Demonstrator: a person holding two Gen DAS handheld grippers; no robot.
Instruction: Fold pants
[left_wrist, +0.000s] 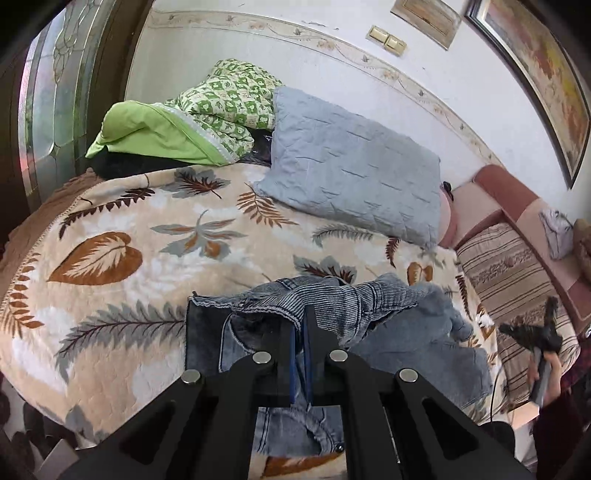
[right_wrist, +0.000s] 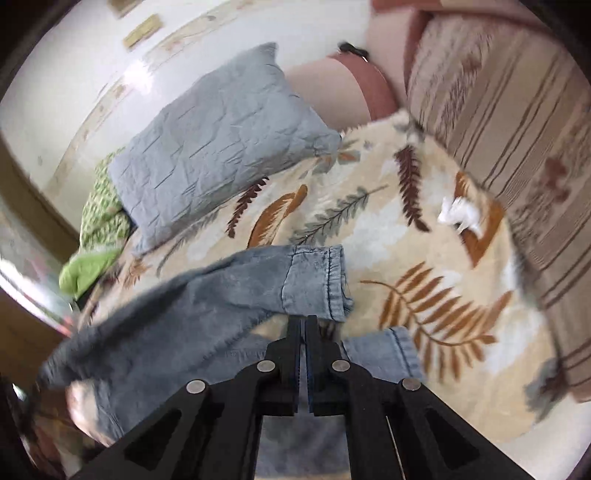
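1. In the left wrist view I see my left gripper (left_wrist: 301, 314) at the lower centre of the frame. Its two black fingers are closed, and the denim fabric of the blue jeans (left_wrist: 406, 332) seems pinched between them.
2. The jeans lie crumpled in the lower middle of this view, on a beige fleece blanket with brown and grey leaf prints (left_wrist: 129, 258).
3. In the right wrist view my right gripper (right_wrist: 306, 321) is at the lower centre, fingers pressed together. Whether it holds fabric I cannot tell, because the picture is blurred there.
4. One hemmed leg end of the jeans (right_wrist: 317, 280) hangs just above these fingertips, and a second leg end (right_wrist: 388, 350) lies to their right.
5. A grey-blue quilted pillow (left_wrist: 351, 177) rests in the upper centre of the left view, beside a green patterned quilt (left_wrist: 229, 99).
6. A striped beige sofa cushion (right_wrist: 498, 129) fills the upper right of the right view.
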